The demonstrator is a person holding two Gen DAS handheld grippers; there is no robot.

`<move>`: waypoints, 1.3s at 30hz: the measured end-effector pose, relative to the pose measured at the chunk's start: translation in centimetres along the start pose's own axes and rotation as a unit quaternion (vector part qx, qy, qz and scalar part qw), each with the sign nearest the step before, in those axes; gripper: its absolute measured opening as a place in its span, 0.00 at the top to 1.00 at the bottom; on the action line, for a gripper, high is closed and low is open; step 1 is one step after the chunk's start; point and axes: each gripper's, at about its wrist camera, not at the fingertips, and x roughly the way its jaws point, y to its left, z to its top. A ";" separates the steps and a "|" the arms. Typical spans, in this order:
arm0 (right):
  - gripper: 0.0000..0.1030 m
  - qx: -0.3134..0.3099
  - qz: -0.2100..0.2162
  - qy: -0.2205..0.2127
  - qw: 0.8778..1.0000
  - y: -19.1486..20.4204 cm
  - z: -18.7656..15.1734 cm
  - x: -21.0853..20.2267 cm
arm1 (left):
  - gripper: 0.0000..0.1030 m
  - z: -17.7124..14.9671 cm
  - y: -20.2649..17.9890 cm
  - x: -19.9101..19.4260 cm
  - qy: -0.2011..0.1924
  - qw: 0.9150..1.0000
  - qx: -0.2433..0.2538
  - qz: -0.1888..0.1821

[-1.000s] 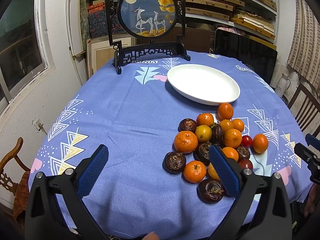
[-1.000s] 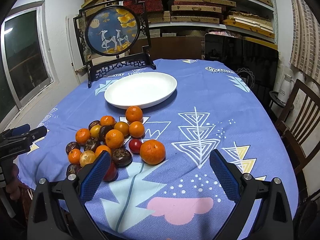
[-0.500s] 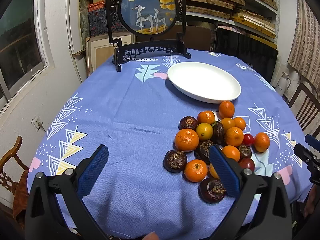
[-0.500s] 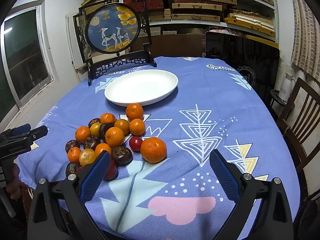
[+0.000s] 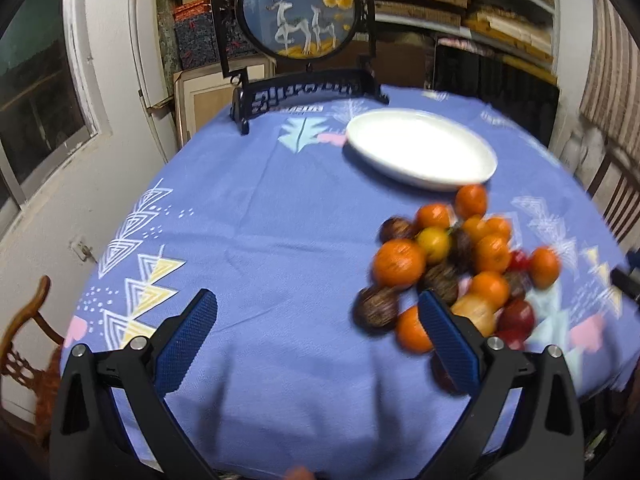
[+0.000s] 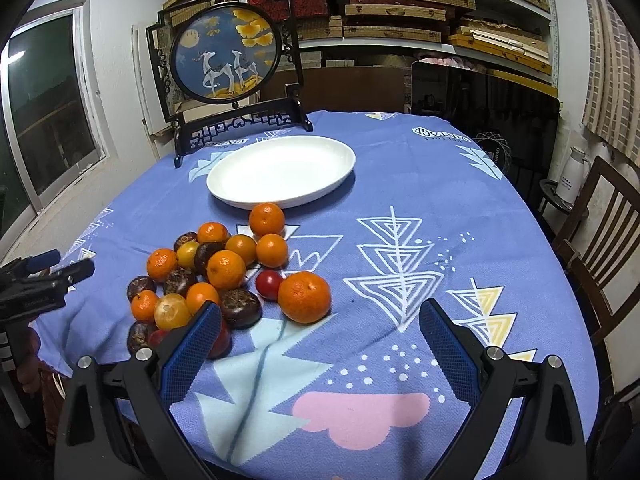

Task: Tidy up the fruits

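A: Where is there open room?
B: Bare blue tablecloth point(image 6: 420, 208) right of the fruit pile point(image 6: 224, 272), out to the table's edge

A: And the plate?
B: White oval plate point(image 6: 280, 172) just beyond the pile, long axis running left to right

A: Grippers?
B: Left gripper point(image 5: 316, 336) and right gripper point(image 6: 320, 340) both spread wide, holding nothing

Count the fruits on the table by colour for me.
Orange fruits: 9
Brown fruits: 6
Red fruits: 3, two partly hidden
Yellow fruits: 2
Total: 20
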 end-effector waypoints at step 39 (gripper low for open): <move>0.18 -0.059 0.030 0.089 0.994 1.2 0.4 8.7 | 0.60 -1.9 -1.7 2.8 -0.025 0.985 0.089 -0.144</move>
